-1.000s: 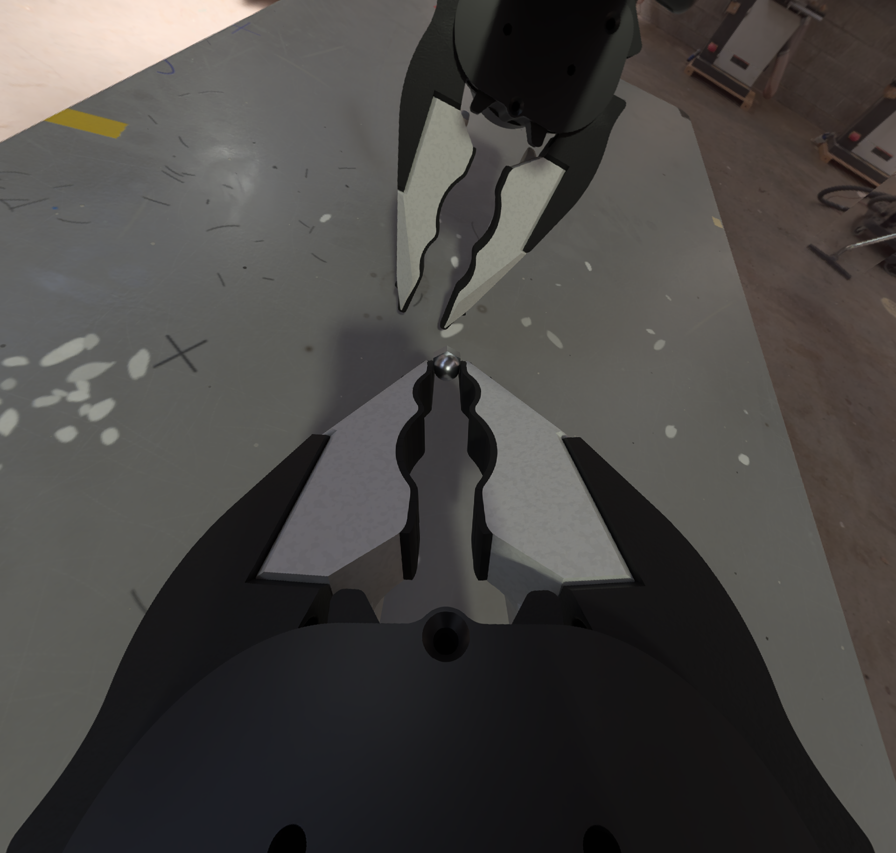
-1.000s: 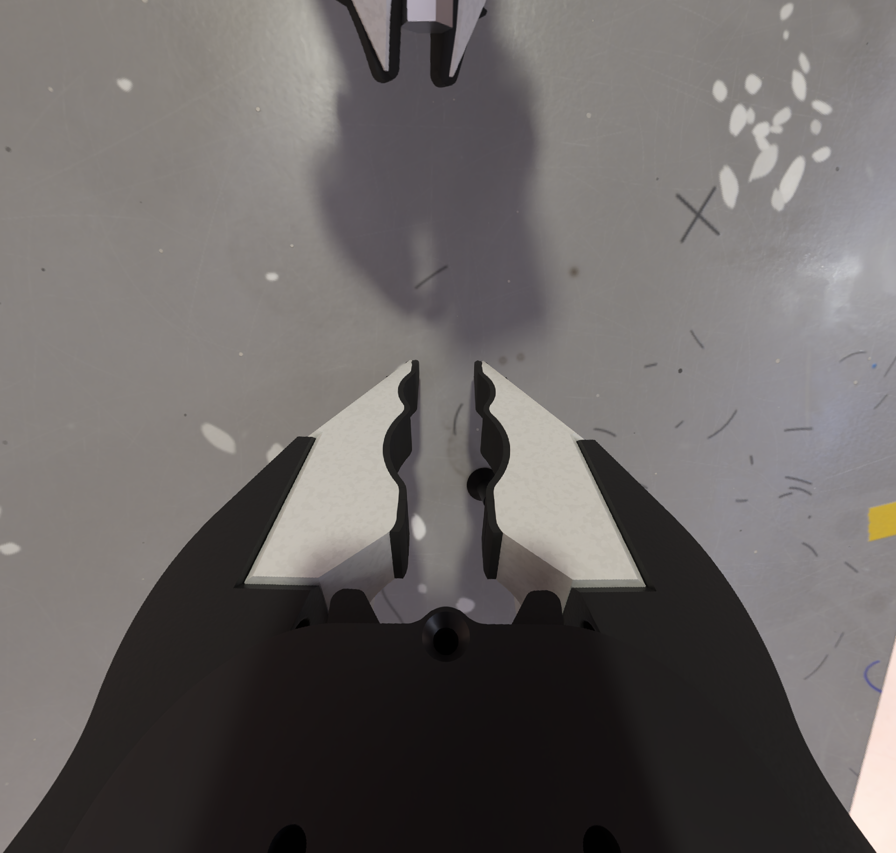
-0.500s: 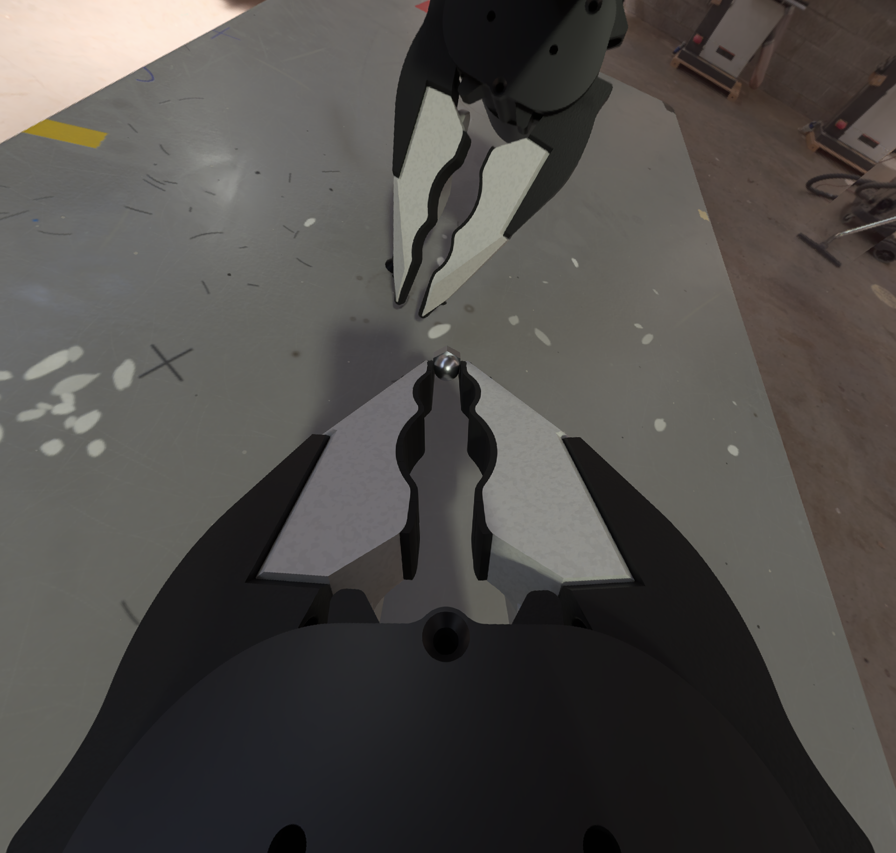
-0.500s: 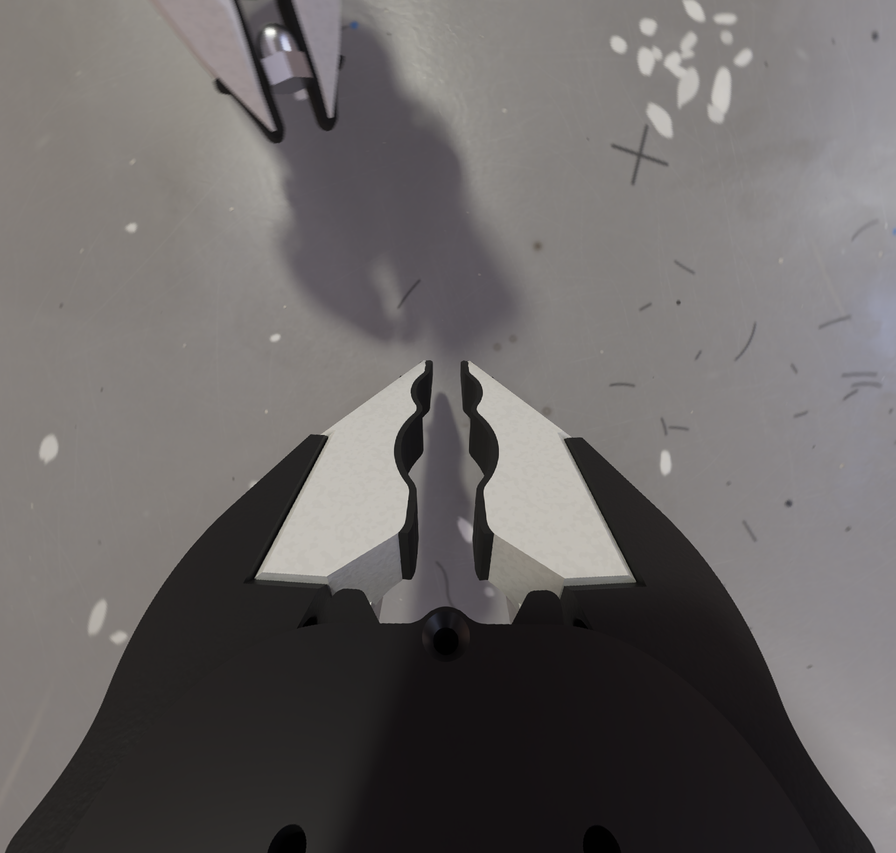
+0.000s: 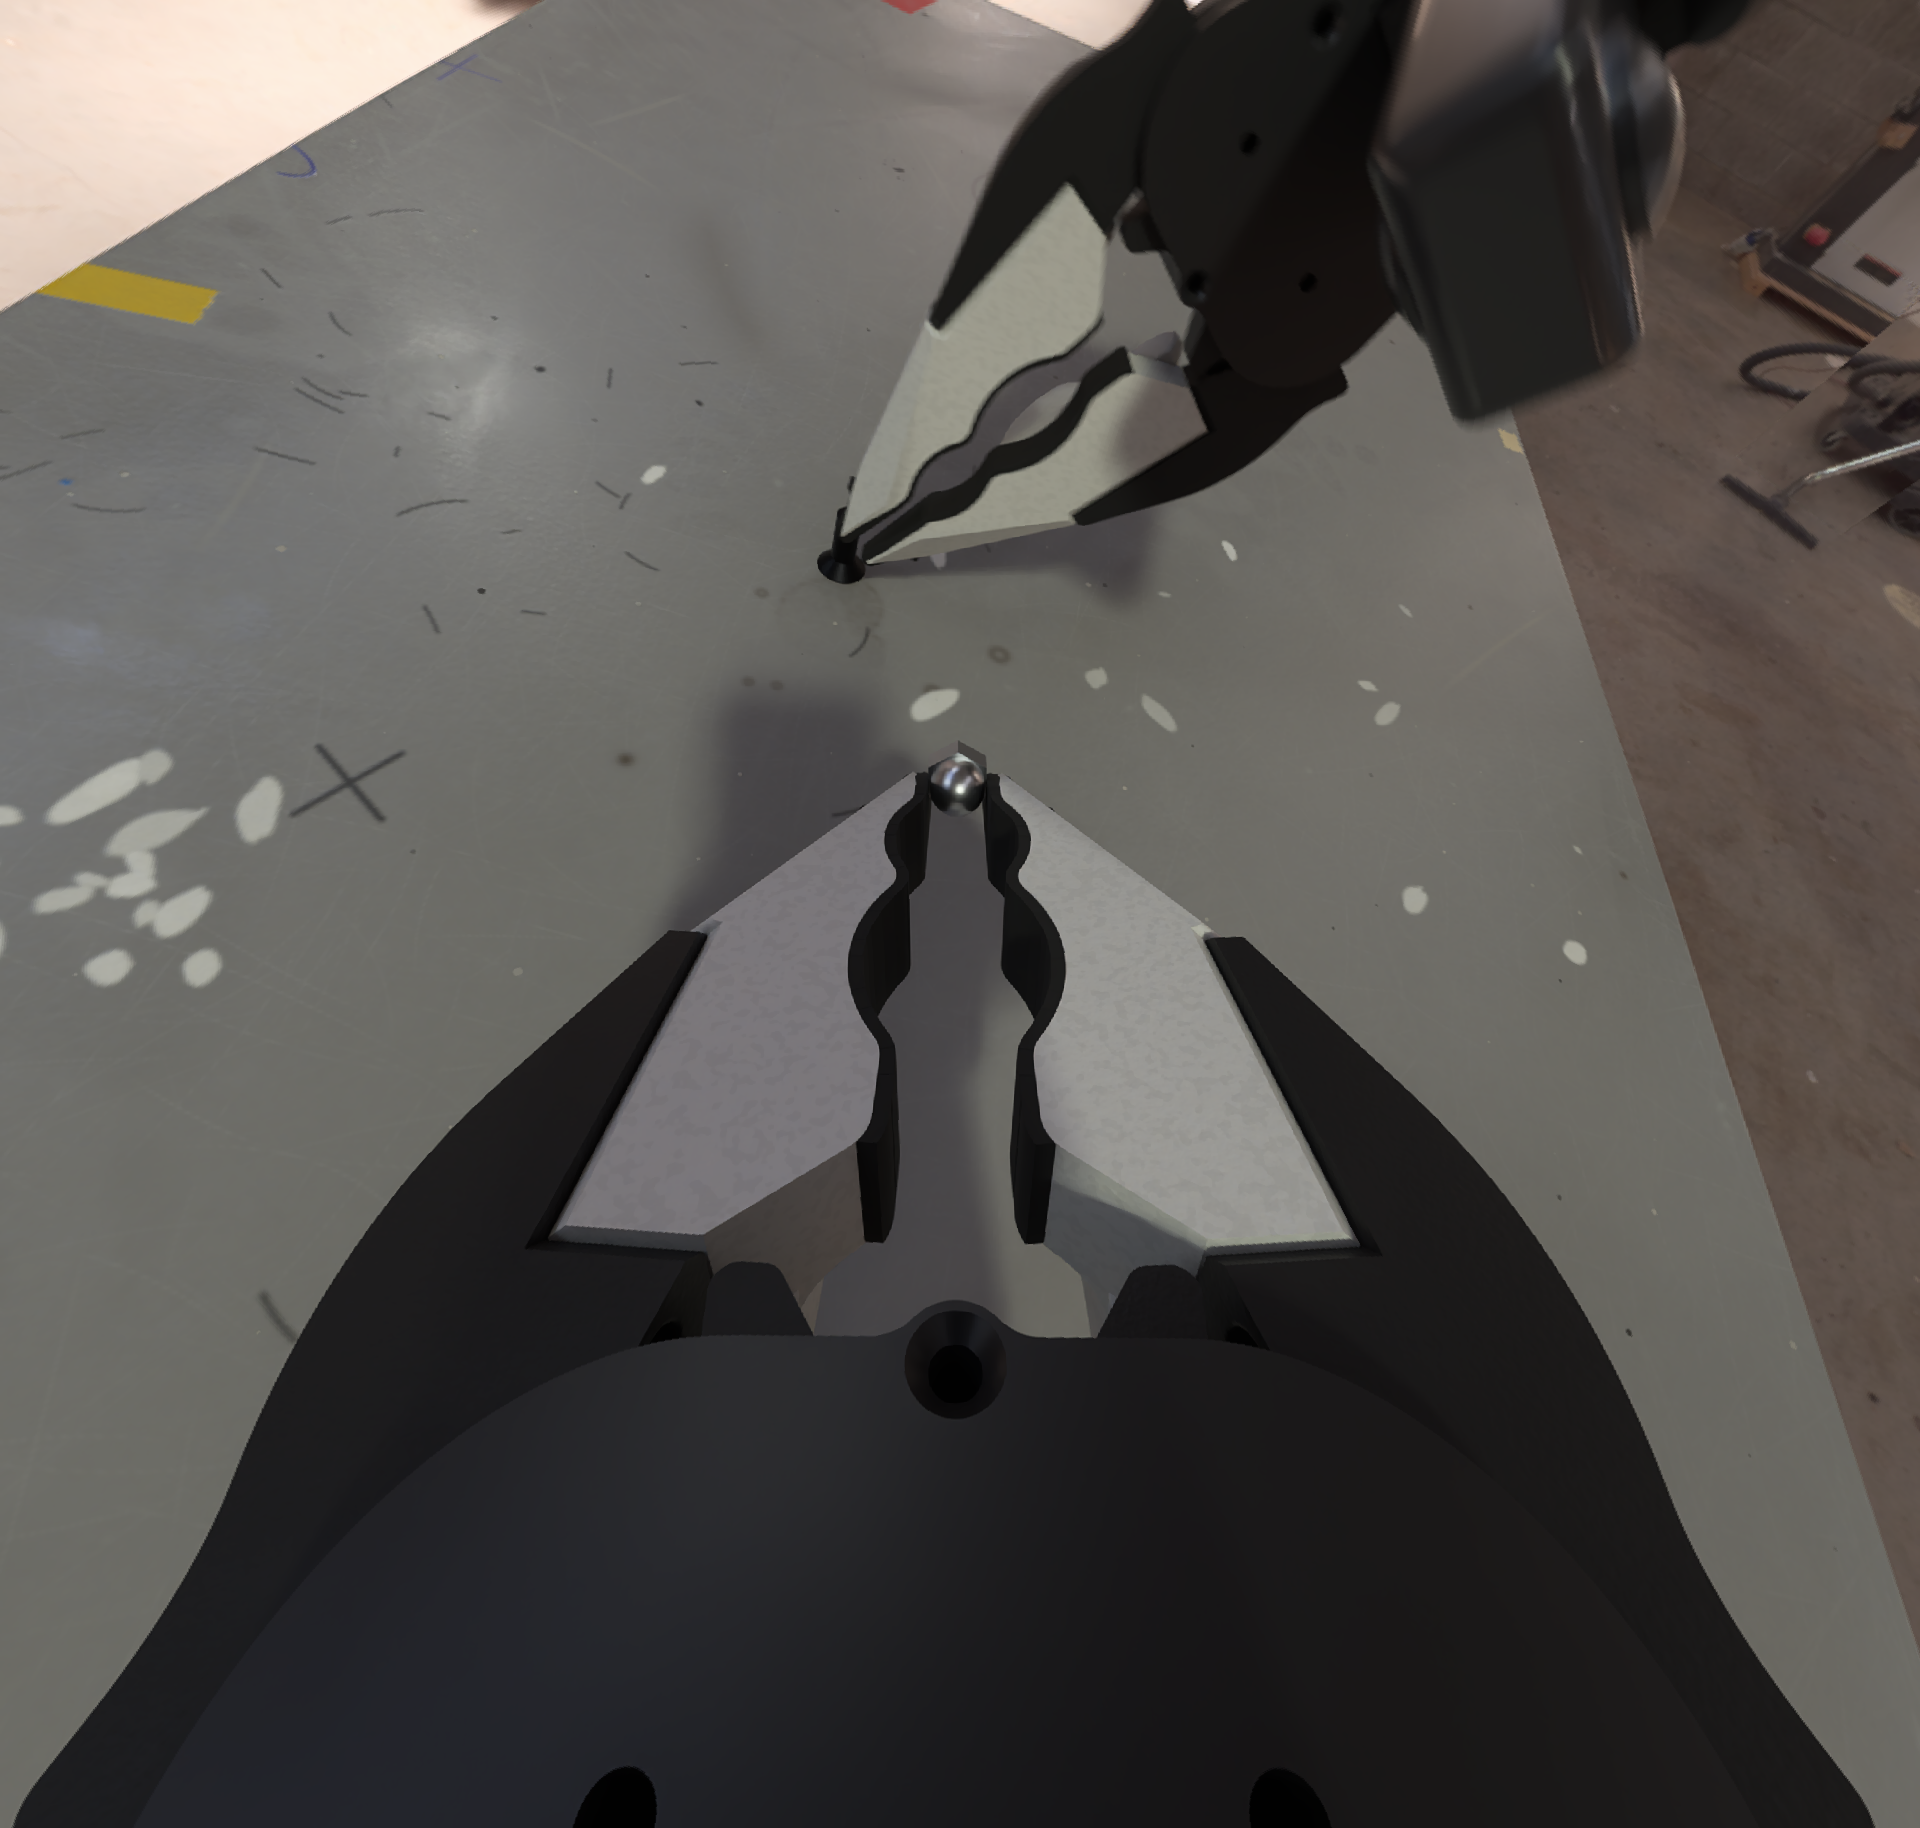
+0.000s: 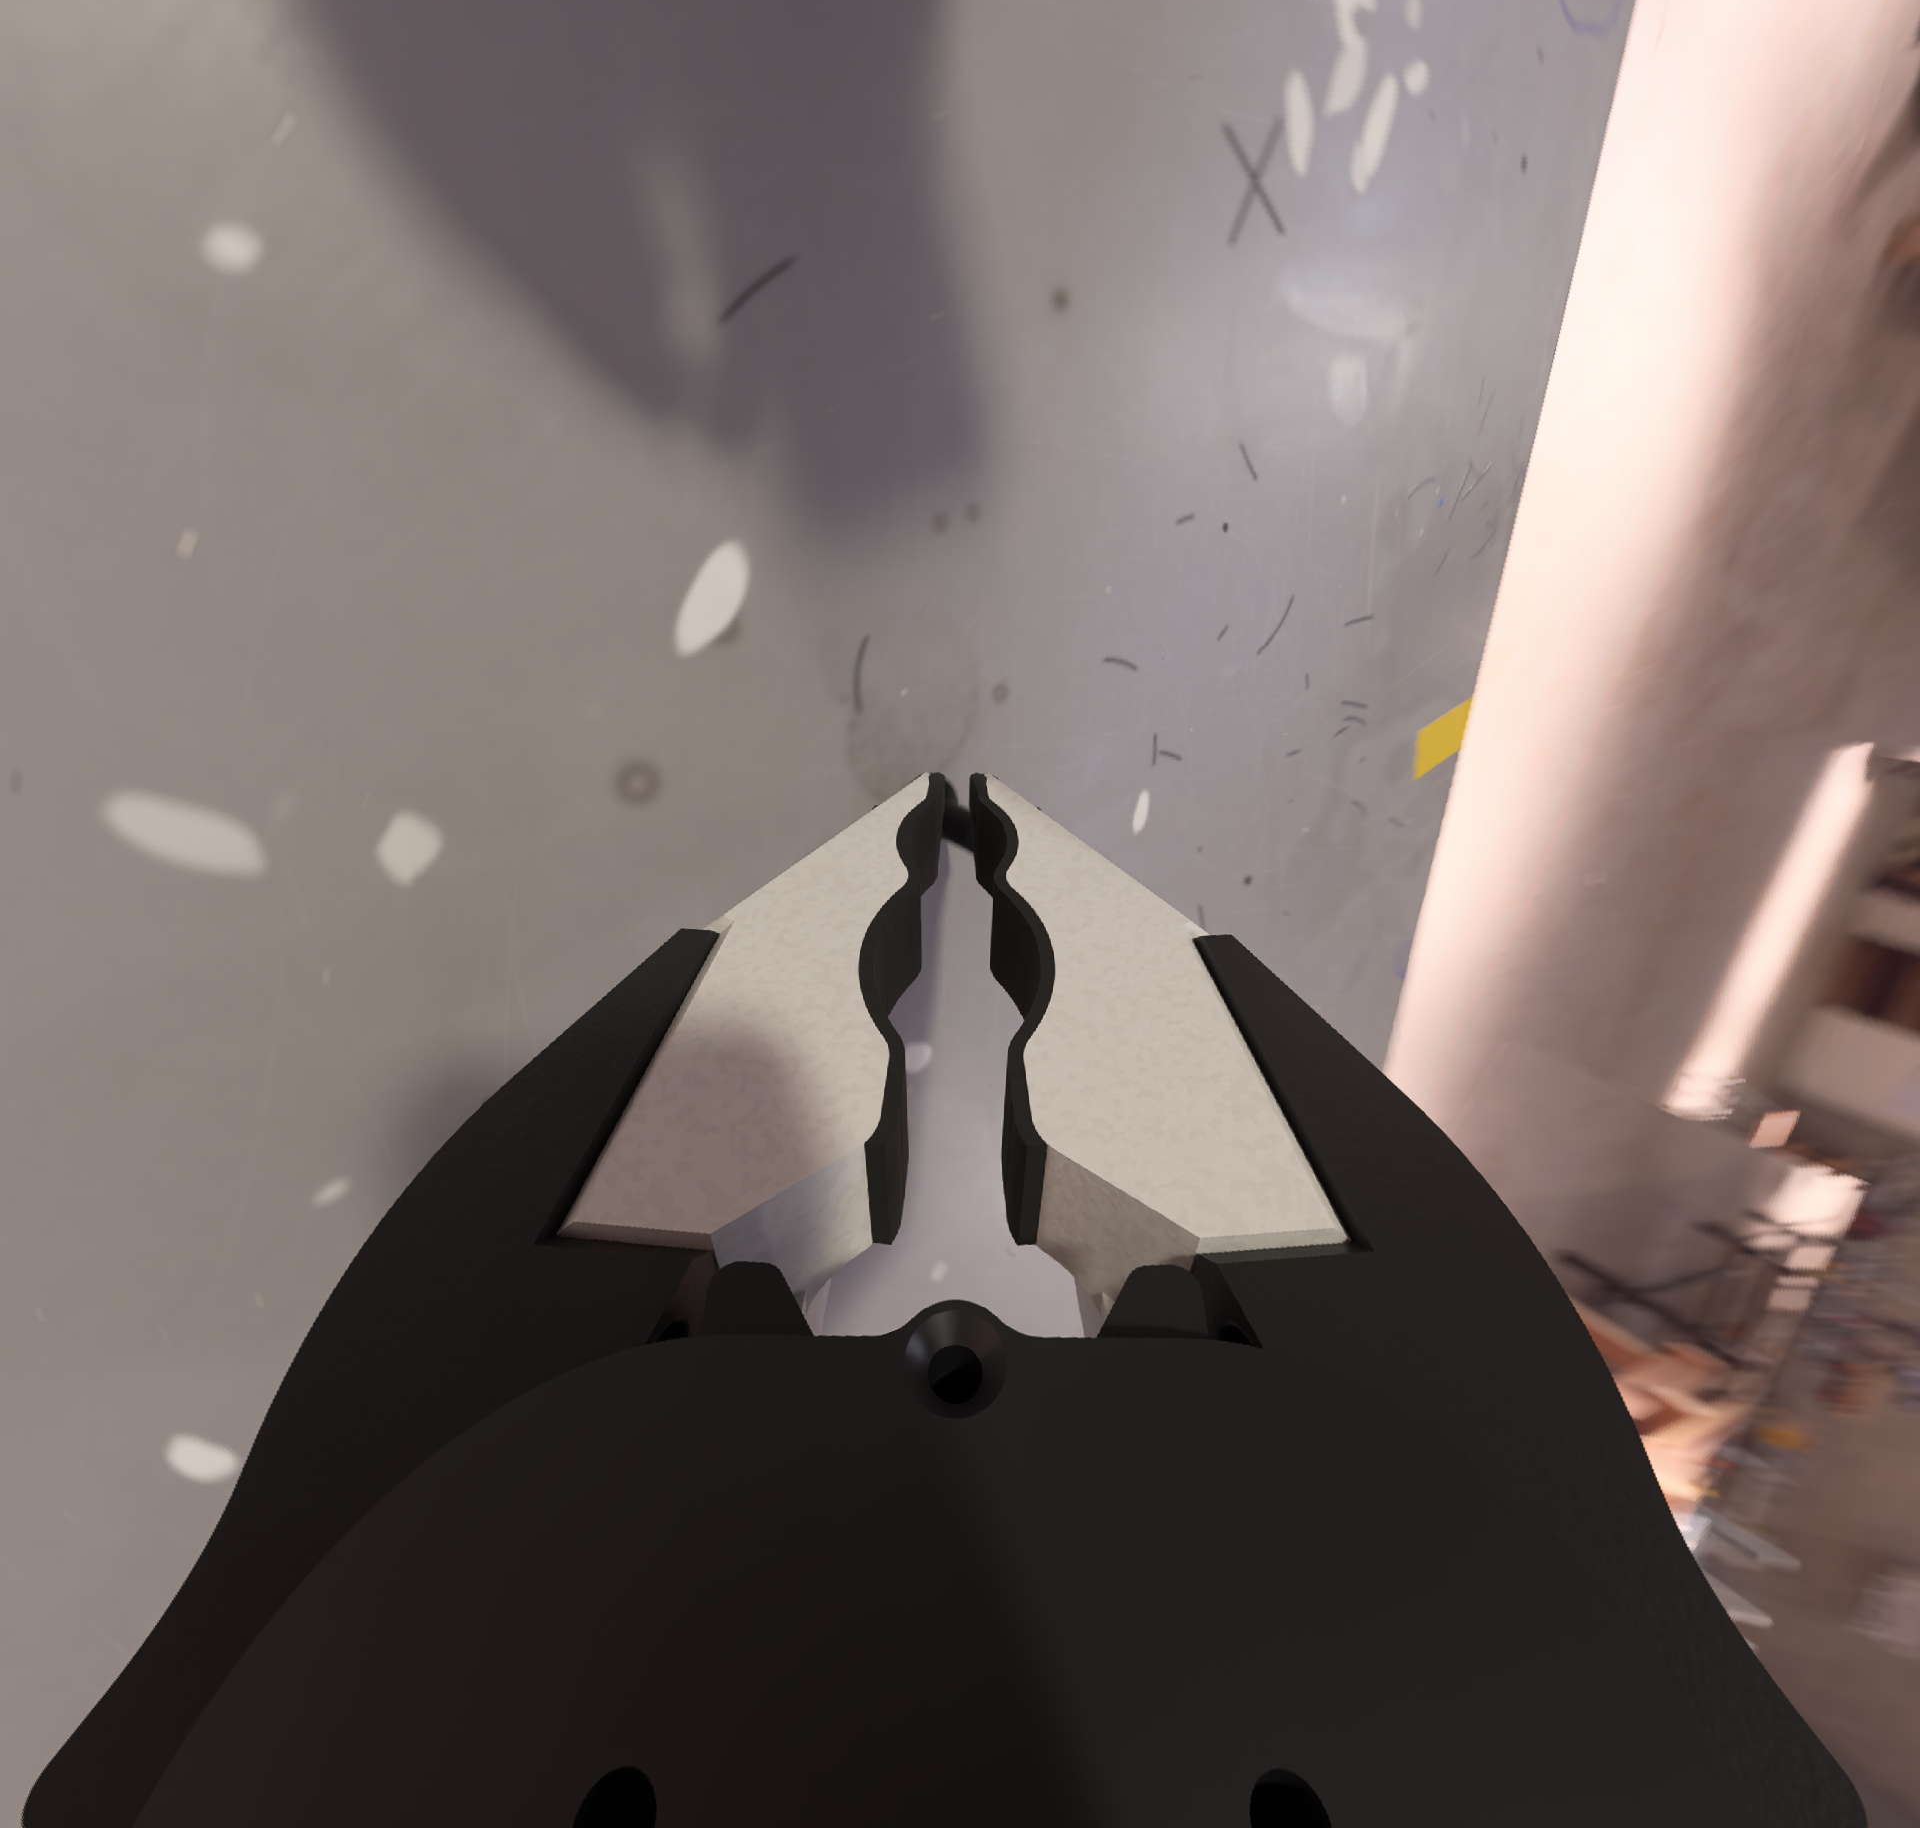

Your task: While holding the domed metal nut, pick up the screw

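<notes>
The black screw sits pinched at the fingertips of the right hand-held gripper, head (flared, dark) just above the grey scuffed surface, far and slightly left. Nearer, the left hand-held gripper clamps the domed metal nut between its tips.

No legible writing anywhere.
</notes>
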{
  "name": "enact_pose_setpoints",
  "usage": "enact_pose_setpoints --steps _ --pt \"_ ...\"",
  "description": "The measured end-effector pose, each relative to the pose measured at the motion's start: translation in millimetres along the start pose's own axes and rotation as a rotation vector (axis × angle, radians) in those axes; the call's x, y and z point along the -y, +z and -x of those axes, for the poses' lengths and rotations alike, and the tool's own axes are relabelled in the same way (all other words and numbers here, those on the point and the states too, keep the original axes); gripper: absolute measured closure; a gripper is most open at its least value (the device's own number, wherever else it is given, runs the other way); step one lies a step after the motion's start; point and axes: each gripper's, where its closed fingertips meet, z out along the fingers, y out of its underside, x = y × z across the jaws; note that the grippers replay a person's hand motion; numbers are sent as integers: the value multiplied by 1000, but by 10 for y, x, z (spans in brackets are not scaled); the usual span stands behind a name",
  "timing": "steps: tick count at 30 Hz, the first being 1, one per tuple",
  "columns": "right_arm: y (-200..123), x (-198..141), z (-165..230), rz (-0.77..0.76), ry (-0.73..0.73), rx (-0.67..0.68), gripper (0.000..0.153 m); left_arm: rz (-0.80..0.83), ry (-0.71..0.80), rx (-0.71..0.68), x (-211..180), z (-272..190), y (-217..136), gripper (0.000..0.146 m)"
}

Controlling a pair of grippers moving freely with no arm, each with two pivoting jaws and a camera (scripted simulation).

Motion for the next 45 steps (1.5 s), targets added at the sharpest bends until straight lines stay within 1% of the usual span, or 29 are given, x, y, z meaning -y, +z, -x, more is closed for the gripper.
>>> enact_pose_setpoints --steps 1,2,3,5,8,11,13,15,17,21,23,26,30,32,34,36,37,39,42,43,45 --pt "-35 -15 35 16 -70 -19 147 1 1 -2 -1 -6 1 136" --pt "-74 -8 77 12 -107 -18 145 3 4 -4 -3 -12 4 136" --pt "-120 11 108 -7 -113 -8 142 5 7 -4 -5 -17 7 136" --pt "-222 45 123 -64 -60 19 140 10 14 -3 -10 -26 11 136" --pt "-301 -36 54 -97 110 64 140 11 18 -3 -9 -33 12 136" --pt "-263 -194 23 -112 350 148 143 14 21 -5 -14 -42 17 136" --pt "-229 -183 78 -141 536 247 145 17 25 -4 -17 -47 22 136" --pt "-189 -128 136 -159 668 312 144 21 24 -3 -25 -44 27 136" --pt "-130 -87 173 -153 741 338 143 21 20 -3 -27 -41 26 136" --pt "-33 -50 177 -137 882 408 128 21 17 -7 -29 -44 25 136" --pt "-9 -47 157 -129 914 425 122 23 19 -10 -29 -51 25 136" --pt "18 -48 118 -126 917 420 125 23 20 -15 -25 -59 19 136" --pt "13 -41 55 -160 861 388 133 19 19 -20 -18 -67 9 136" --pt "-17 -59 16 -172 754 321 134 19 19 -22 -18 -68 8 136" --pt "-66 -101 -14 -150 584 204 134 21 16 -24 -21 -69 9 136" --pt "-120 -128 17 -121 409 121 134 23 15 -26 -25 -69 12 136" --pt "-135 -142 41 -106 368 97 134 24 14 -27 -28 -71 14 136" --pt "-132 -146 72 -107 382 108 133 27 15 -30 -32 -79 20 136" --pt "-66 -144 21 -171 437 173 124 34 18 -34 -47 -92 37 136" --pt "-38 -151 -5 -194 446 198 123 40 19 -33 -57 -90 44 136" --pt "3 -156 -7 -241 453 295 122 48 17 -28 -76 -80 55 136"
